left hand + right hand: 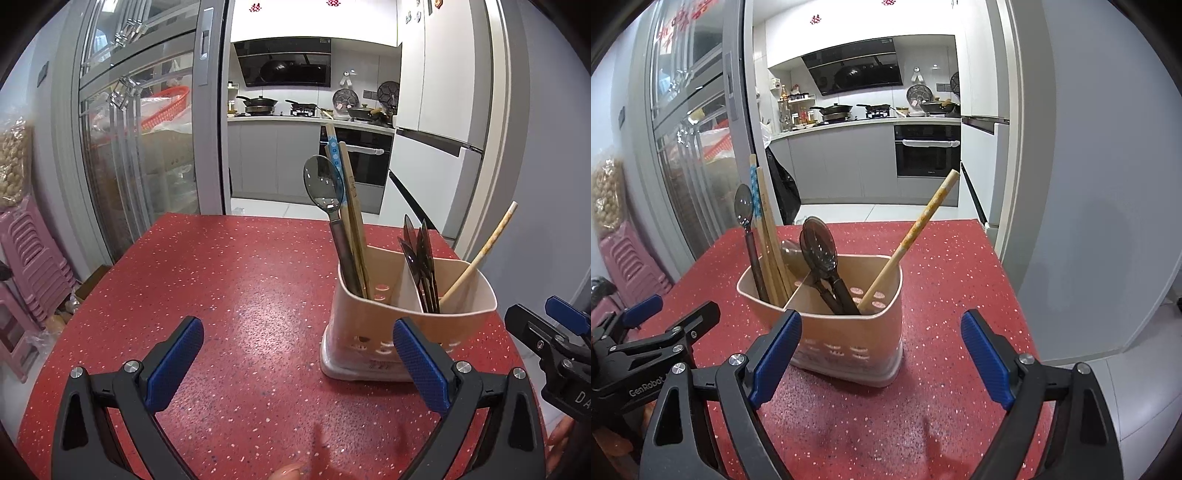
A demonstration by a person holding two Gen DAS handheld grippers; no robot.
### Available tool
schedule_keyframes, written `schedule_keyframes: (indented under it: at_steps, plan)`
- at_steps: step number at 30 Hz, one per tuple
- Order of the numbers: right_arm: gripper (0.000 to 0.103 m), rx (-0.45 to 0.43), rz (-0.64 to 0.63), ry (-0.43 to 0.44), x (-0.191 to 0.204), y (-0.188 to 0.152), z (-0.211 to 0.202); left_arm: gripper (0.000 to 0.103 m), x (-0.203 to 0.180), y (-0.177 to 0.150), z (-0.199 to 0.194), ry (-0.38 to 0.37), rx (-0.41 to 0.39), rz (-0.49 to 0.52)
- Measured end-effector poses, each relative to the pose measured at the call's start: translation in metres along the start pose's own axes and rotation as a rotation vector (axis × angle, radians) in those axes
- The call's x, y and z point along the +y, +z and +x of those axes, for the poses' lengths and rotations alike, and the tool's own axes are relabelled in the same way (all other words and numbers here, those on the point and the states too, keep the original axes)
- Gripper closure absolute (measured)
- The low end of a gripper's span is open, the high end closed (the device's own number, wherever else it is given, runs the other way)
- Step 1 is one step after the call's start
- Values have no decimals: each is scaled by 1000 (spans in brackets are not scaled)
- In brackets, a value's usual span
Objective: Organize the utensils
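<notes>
A kitchen with a black range hood (284,66), pans on a hob and a built-in oven (927,149) is seen through an open sliding glass door (147,129), and a stack of pink plastic stools (29,258) is seen at the left wall. In front of the doorway a red speckled worktop (229,295) is found, on which a beige utensil holder (846,343) with two compartments is stood upright. In the holder's left compartment a dark translucent spoon (323,184), bowl upward, is kept beside several wooden chopsticks (352,206), one of them banded in blue with a flower pattern. In the right compartment a cluster of dark spoons (820,254) is held, and a single pale chopstick (916,232) is leaned out toward the right. The left claw (297,354) is held above the bare worktop, left of the holder, with its blue-padded fingers (175,365) spread wide and nothing between them. The right claw (881,356) is likewise released, its jaws parted well apart; the lower part of the holder is seen between the pads in the right wrist view, but it is not pressed by either pad. Each claw is seen at the edge of the other's view. A fingertip (291,472) of the person is glimpsed at the bottom of the left wrist view.
</notes>
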State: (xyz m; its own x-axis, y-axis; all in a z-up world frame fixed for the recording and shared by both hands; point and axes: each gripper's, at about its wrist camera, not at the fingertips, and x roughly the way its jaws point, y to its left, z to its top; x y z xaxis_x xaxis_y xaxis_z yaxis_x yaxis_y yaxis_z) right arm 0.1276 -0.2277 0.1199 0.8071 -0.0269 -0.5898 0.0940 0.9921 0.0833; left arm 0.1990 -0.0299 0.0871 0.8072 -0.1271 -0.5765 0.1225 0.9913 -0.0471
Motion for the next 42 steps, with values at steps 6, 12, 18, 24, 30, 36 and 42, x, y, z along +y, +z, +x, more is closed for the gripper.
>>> schedule_keyframes:
  at_steps: [6,12,18,24,30,36,42]
  plan:
    - [13,1,13,-42,-1,-9,-9,0,1,-9,-13,14,-19,-2]
    - [13,3,20,-72,-5,-20,-16,0,-2,-20,-20,13,-22,2]
    - [13,-5,30,-88,-5,-25,-21,0,-10,-28,-32,5,-58,56]
    - [13,-22,30,-96,-2,-38,-25,0,-14,-40,-38,4,-86,79]
    - [13,-38,23,-95,-1,-51,-31,0,-9,-49,-38,11,-63,66]
    - [13,-63,14,-97,0,-58,-38,0,-8,-54,-40,21,-64,56]
    - [13,-73,17,-93,-1,-59,-43,0,-8,-56,-42,20,-67,61]
